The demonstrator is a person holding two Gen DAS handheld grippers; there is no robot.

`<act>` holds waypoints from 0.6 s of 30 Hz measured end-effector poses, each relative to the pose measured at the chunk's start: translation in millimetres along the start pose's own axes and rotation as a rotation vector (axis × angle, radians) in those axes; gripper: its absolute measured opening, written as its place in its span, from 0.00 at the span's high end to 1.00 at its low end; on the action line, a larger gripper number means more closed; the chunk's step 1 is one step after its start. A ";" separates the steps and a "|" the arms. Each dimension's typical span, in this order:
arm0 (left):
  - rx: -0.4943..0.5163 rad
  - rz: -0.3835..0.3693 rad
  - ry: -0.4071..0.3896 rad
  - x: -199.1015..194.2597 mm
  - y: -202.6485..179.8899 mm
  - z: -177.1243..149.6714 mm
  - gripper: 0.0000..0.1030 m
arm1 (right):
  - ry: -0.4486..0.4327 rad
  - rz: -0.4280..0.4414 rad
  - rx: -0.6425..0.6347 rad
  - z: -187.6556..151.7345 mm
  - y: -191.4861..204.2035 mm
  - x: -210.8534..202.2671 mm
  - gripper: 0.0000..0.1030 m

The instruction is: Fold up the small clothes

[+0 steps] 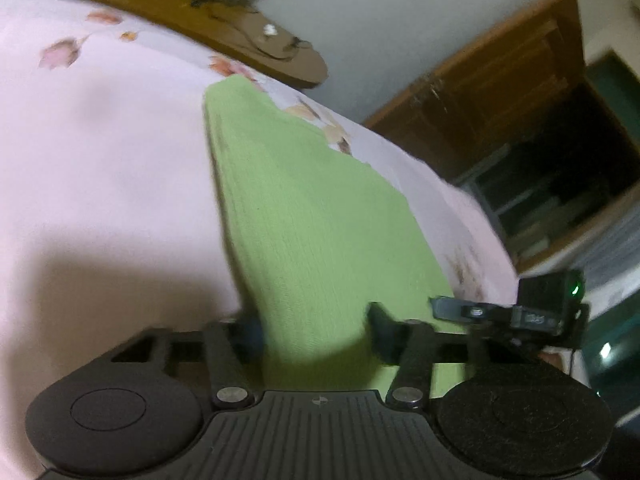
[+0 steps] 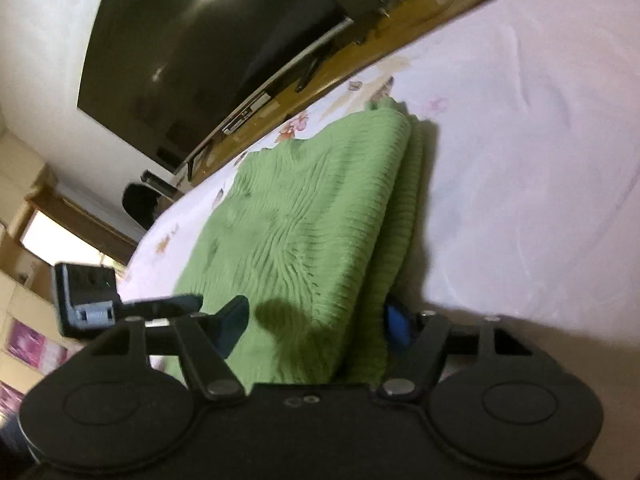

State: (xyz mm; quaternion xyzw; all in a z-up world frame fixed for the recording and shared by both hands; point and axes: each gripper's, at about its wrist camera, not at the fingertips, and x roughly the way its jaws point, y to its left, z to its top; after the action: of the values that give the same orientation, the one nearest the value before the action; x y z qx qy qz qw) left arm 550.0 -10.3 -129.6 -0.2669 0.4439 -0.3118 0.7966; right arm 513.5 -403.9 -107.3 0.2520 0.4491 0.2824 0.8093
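A green ribbed knit garment lies folded on a pale pink floral bedsheet. In the left wrist view my left gripper is open, its fingers straddling the garment's near edge. The right gripper shows at the lower right beside that edge. In the right wrist view the garment shows doubled layers along its right side. My right gripper is open, one finger on each side of the near folded edge. The left gripper shows at the lower left.
A wooden bed frame runs along the sheet's far edge. A wooden cabinet stands at the right. In the right wrist view a large dark TV screen hangs on the wall beyond the bedsheet.
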 end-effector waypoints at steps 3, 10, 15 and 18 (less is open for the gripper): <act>0.044 0.000 -0.010 0.0 -6.1 0.0 0.69 | -0.003 0.008 0.094 9.1 -7.8 11.8 0.74; 0.163 -0.003 -0.050 -48.5 -44.5 49.6 0.70 | -0.075 0.014 0.005 22.8 41.8 8.9 0.76; 0.209 -0.022 -0.127 -134.0 -69.3 88.4 0.70 | -0.171 0.071 -0.064 62.8 116.0 -13.1 0.76; 0.215 -0.001 -0.145 -184.1 -65.2 81.6 0.70 | -0.189 0.121 -0.100 69.4 161.8 -15.5 0.76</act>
State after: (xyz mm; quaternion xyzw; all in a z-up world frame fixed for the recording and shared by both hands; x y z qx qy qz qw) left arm 528.7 93.6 53.5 -0.2020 0.3487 -0.3381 0.8505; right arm 529.8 -309.8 41.5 0.2637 0.3400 0.3278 0.8410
